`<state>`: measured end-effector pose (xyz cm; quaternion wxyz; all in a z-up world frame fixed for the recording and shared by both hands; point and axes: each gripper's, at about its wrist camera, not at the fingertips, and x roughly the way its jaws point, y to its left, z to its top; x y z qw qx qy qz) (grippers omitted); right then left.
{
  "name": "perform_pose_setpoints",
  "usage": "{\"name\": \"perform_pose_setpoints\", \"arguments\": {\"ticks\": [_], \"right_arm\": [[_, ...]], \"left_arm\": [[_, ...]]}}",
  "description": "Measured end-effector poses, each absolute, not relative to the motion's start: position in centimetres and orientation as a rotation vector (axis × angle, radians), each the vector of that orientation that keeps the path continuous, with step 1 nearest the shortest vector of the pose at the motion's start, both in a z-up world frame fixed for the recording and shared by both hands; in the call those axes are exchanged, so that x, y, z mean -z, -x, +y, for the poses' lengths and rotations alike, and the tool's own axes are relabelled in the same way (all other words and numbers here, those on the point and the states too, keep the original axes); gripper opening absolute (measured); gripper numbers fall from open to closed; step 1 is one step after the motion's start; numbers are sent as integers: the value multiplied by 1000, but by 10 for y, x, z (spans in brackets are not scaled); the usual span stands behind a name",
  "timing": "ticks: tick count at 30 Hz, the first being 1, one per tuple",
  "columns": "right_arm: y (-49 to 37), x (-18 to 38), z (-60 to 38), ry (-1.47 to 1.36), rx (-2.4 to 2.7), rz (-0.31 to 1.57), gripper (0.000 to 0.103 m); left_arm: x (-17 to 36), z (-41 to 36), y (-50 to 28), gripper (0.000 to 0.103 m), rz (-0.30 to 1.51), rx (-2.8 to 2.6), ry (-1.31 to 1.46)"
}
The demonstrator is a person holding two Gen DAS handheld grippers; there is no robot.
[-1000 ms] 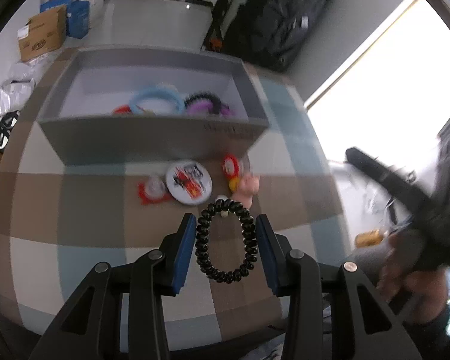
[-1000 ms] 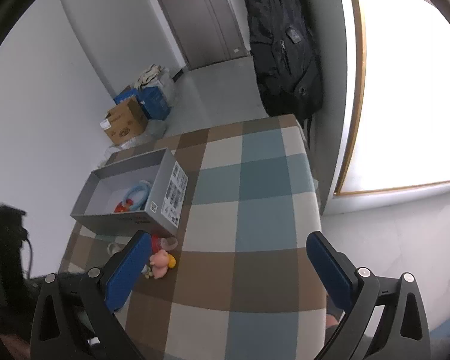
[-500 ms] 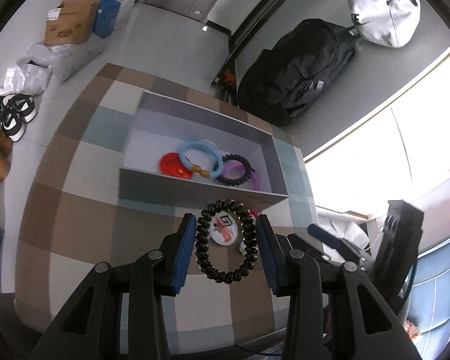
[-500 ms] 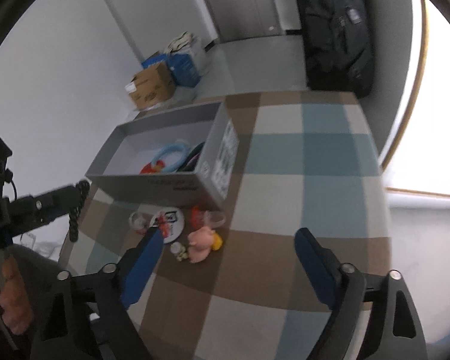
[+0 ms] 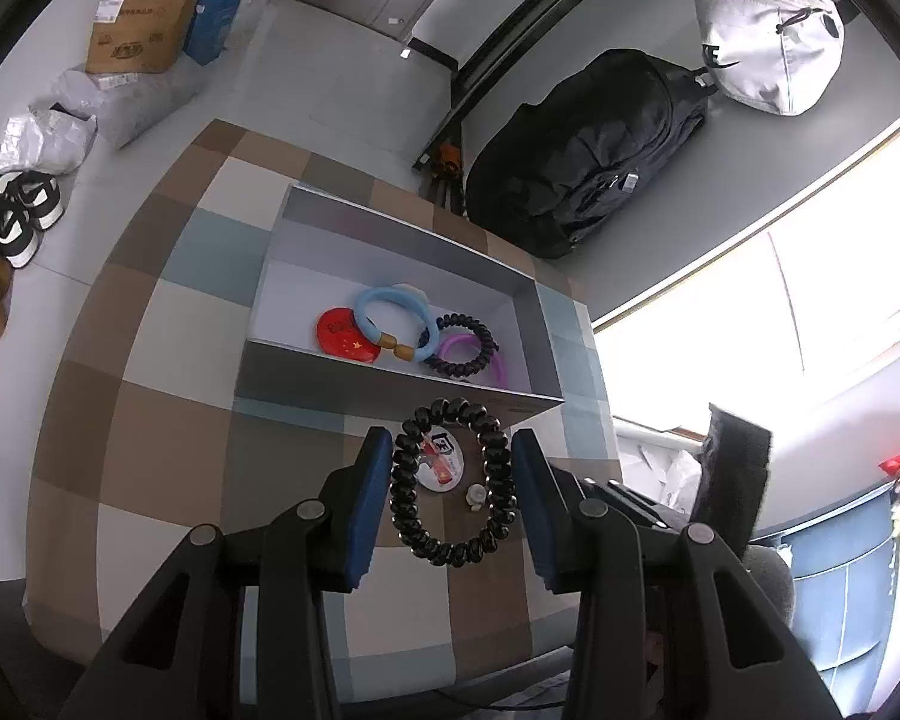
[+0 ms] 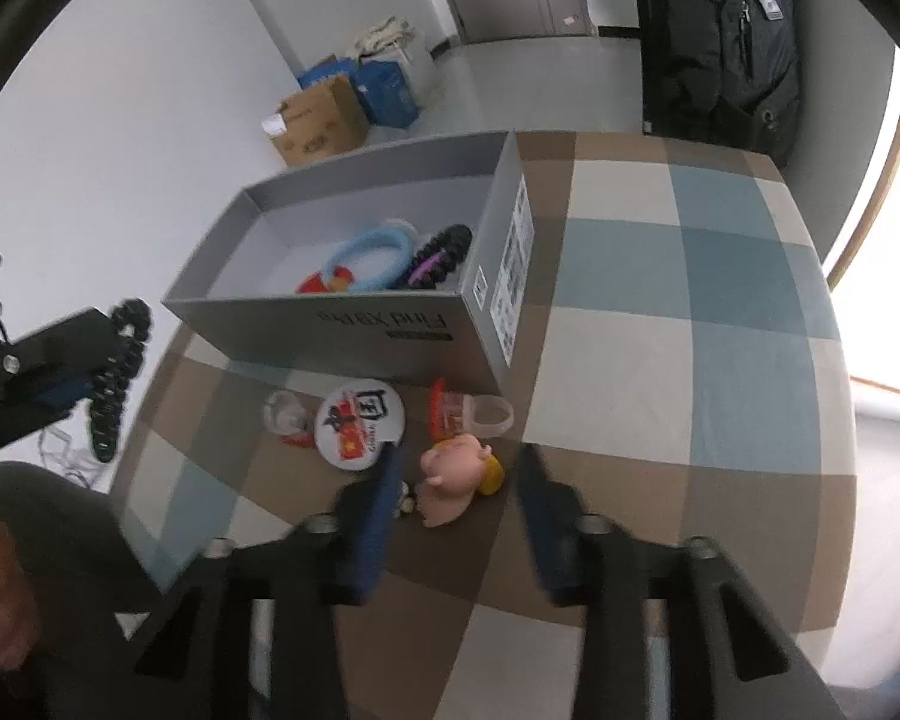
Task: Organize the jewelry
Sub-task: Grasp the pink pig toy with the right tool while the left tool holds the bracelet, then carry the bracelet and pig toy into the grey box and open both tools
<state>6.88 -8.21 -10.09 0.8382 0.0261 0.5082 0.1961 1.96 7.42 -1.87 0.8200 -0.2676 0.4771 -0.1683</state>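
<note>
Right now I am mid-transfer: my left hand-held gripper [image 5: 450,468] has the black coil bracelet [image 5: 453,483] clamped between its blue pads, low in the centre of the left wrist view, hanging above the checked surface [image 5: 168,420] just short of the near wall of the grey box [image 5: 390,387]. I judge the next move for this side is to carry the bracelet up the frame over that wall, get it clear above the box floor, and only then let go, so the coil does not catch on the rim.

My right hand-held gripper [image 6: 456,480] has just been closing, and its jaws now stand narrow on either side of the pink pig figure [image 6: 453,483] at lower centre of the right wrist view. I see the figure in the gap but no pad pressing on it, so I call it not yet gripped. The right side needs to come down a little more and finish closing on the pig.

Counting what is already in the box, I make it four: one red disc [image 5: 345,333], one light blue bangle [image 5: 393,321], one black coil band [image 5: 465,348] and one purple ring [image 5: 486,360] under it.

Loose on the surface in front of the box I count one round white badge [image 6: 360,420], one small clear piece with a red base [image 6: 285,414] at its left, one red-and-clear ring-like piece [image 6: 468,414], the one pig, and one tiny pale bead-like thing [image 6: 405,504] beside it. Whether that last is one item or two I cannot tell.
</note>
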Motion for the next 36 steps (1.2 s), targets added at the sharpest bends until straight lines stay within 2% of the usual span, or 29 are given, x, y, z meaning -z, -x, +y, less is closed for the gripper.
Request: {"name": "perform_pose_setpoints", "arguments": {"ticks": [15, 36], "right_arm": [[-62, 87, -86, -73, -435, 1040, 28], [-67, 20, -76, -194, -592, 833, 28]], "left_arm": [[15, 79, -20, 35, 1008, 341, 564], [11, 77, -49, 35, 976, 274, 535]]}}
